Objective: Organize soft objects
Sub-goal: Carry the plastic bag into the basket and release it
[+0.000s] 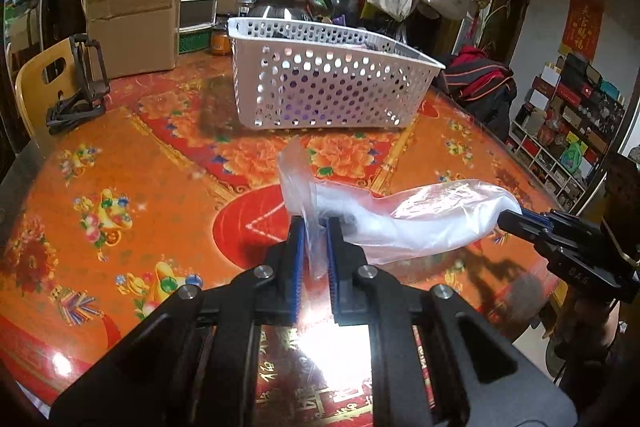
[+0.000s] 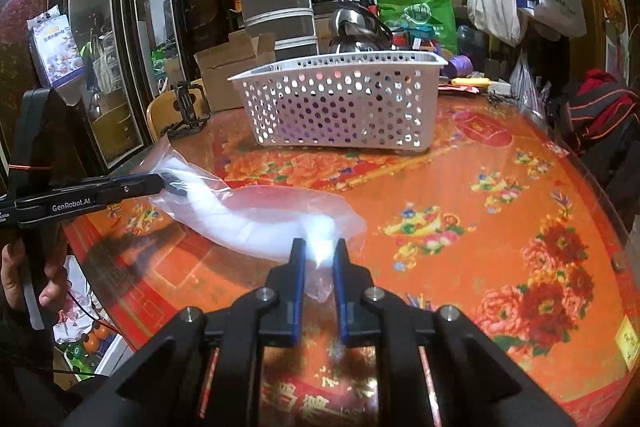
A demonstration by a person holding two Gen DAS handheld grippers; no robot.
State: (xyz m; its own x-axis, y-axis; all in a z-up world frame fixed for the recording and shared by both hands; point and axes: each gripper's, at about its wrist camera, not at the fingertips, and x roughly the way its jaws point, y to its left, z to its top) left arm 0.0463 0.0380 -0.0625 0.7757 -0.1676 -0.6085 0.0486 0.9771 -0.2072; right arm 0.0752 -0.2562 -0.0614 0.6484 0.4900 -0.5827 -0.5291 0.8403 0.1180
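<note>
Both tongs clamped on the clear plastic bag (image 1: 400,223) — left tongs (image 1: 316,227), right tongs (image 2: 318,247) — stretched above the counter (image 1: 160,187), white basket (image 1: 320,83) beyond.

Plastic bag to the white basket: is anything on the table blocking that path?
Nothing visible does. The plastic bag hangs between the left gripper and right gripper, and only bare tablecloth lies between it and the white basket behind.
</note>
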